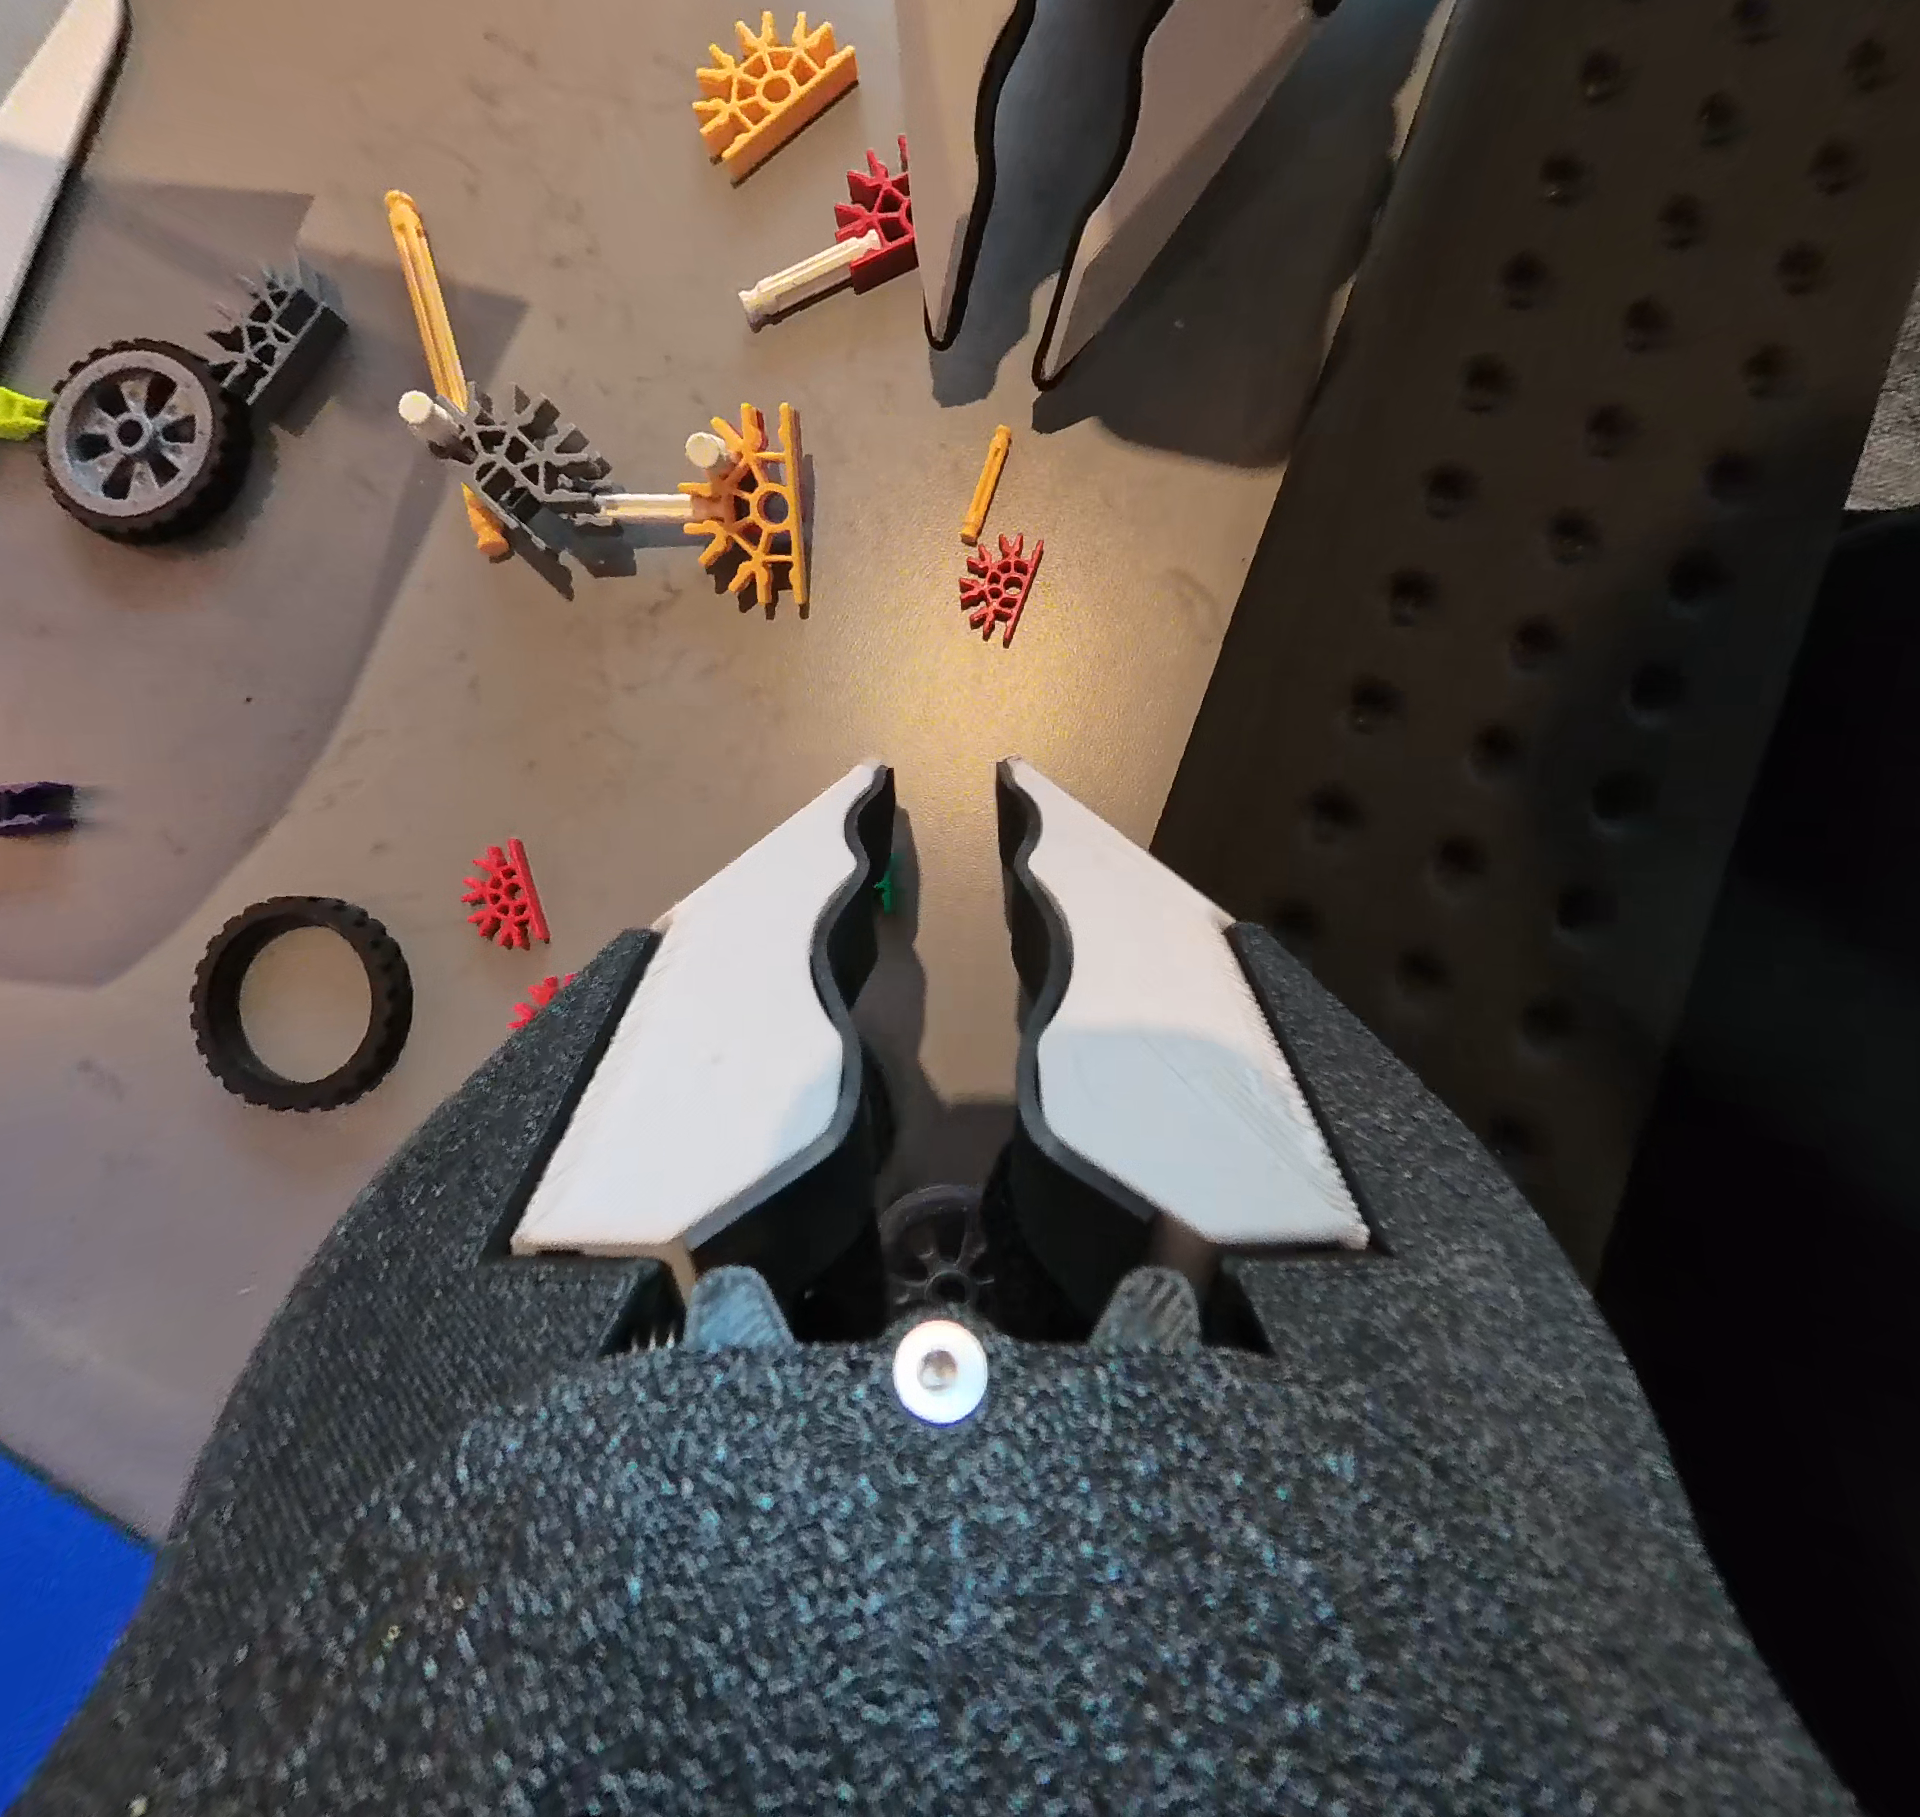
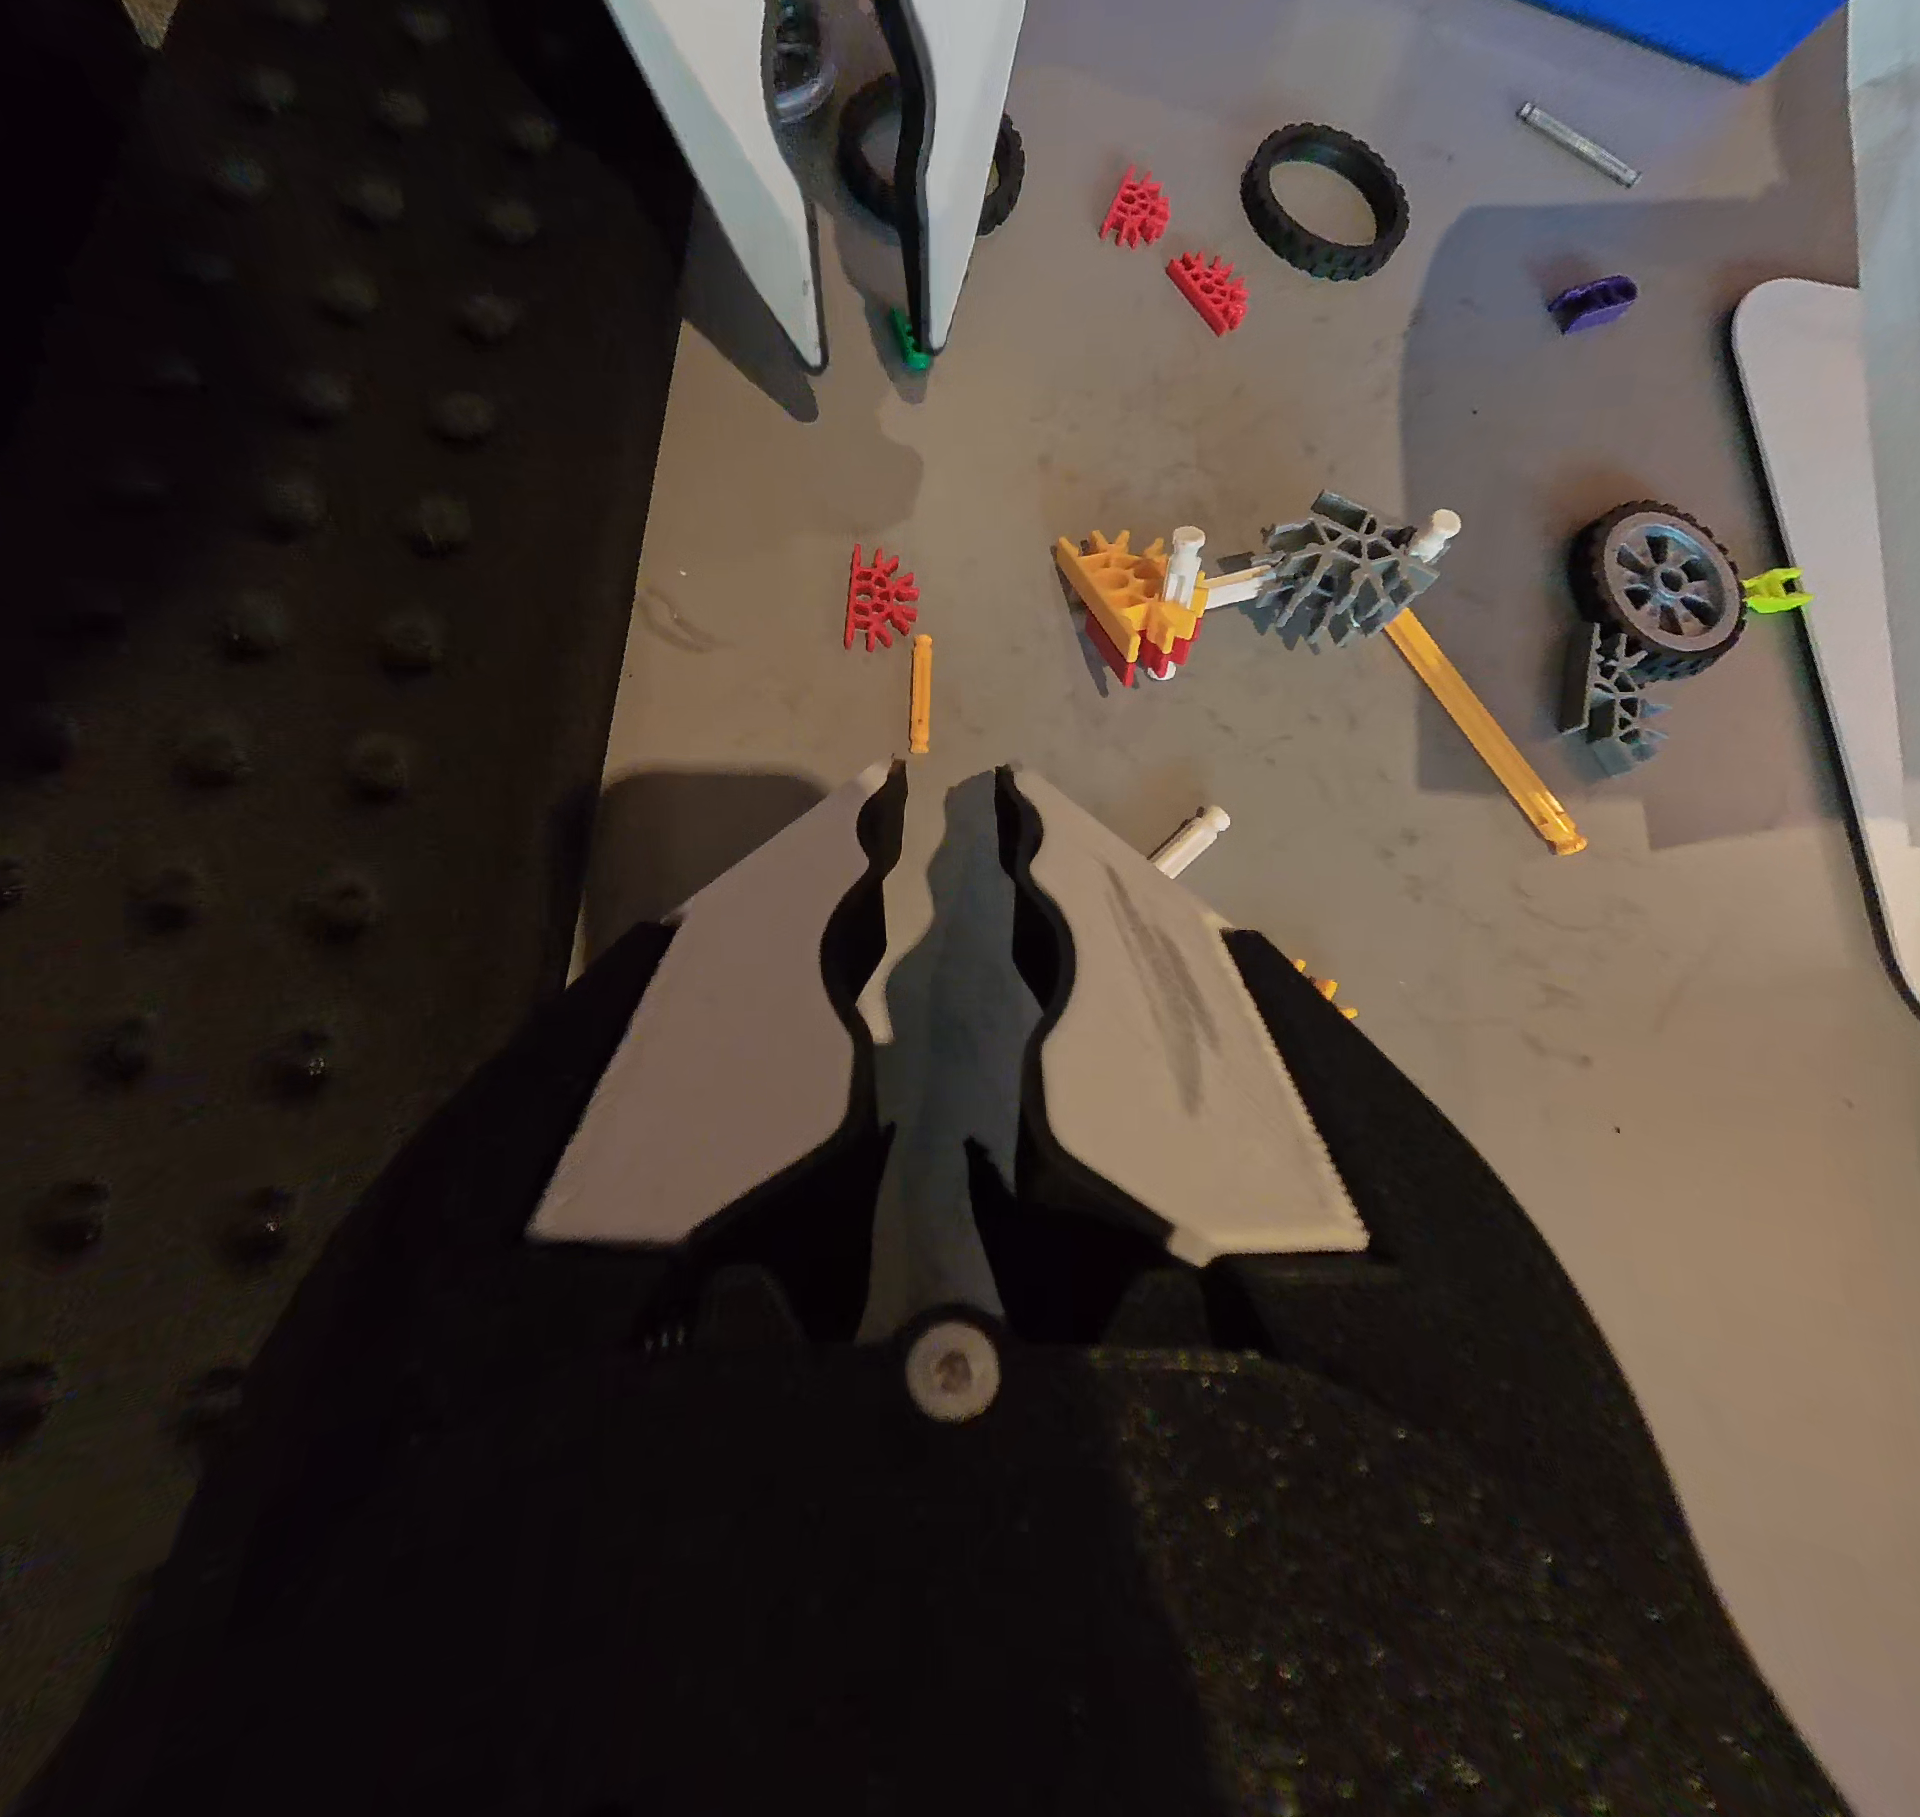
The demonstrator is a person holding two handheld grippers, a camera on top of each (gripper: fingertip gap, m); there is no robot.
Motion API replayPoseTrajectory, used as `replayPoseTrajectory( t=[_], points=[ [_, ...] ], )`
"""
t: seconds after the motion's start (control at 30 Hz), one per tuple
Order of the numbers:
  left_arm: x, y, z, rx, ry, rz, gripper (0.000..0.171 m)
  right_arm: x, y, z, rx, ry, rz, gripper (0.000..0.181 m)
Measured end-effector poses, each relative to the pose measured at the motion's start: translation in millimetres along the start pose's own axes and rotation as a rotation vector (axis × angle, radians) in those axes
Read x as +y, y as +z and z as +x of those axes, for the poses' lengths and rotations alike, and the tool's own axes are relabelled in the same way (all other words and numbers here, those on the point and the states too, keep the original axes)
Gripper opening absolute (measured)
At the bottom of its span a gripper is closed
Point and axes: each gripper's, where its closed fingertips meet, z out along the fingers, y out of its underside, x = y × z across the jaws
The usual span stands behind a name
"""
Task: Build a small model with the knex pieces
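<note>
- Two grippers over grey table (image 1: 312,105), both parted, empty.
- Left gripper (image 1: 943,780): green piece (image 1: 886,892) beside its finger.
- Right gripper (image 2: 948,775) near short yellow rod (image 2: 921,693).

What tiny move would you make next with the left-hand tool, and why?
Probably ease the left gripper a touch sideways, toward its own left. Its fingers stand open, but the small green plastic connector sits tight against the left finger, half hidden, rather than centred in the gap, so closing now might clip it askew.
</note>
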Motion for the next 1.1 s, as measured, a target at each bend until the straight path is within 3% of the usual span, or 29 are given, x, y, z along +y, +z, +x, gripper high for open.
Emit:
replayPoseTrajectory(
  t=[0.33,0.63,0.77,0.93,1.1],
  points=[
    [-8,12,8,0.023,0.016,0.009,0.018,0,1,-1,-0.001,-0.008,-0.003,0.016],
    [-34,16,-10,-0.03,0.039,0.058,0.021,0,1,0,0.01,-0.009,-0.007,0.017],
    [-30,28,6,0.053,0.078,-0.001,0.025,-2,5,-3,-0.001,-0.016,-0.005,0.016],
    [-27,36,9,0.048,0.089,-0.02,0.024,-4,12,-8,-0.015,-0.035,-0.014,0.016],
    [-26,40,14,0.083,0.077,-0.031,0.019,-5,16,-11,-0.031,-0.028,-0.018,0.002]
  ],
)
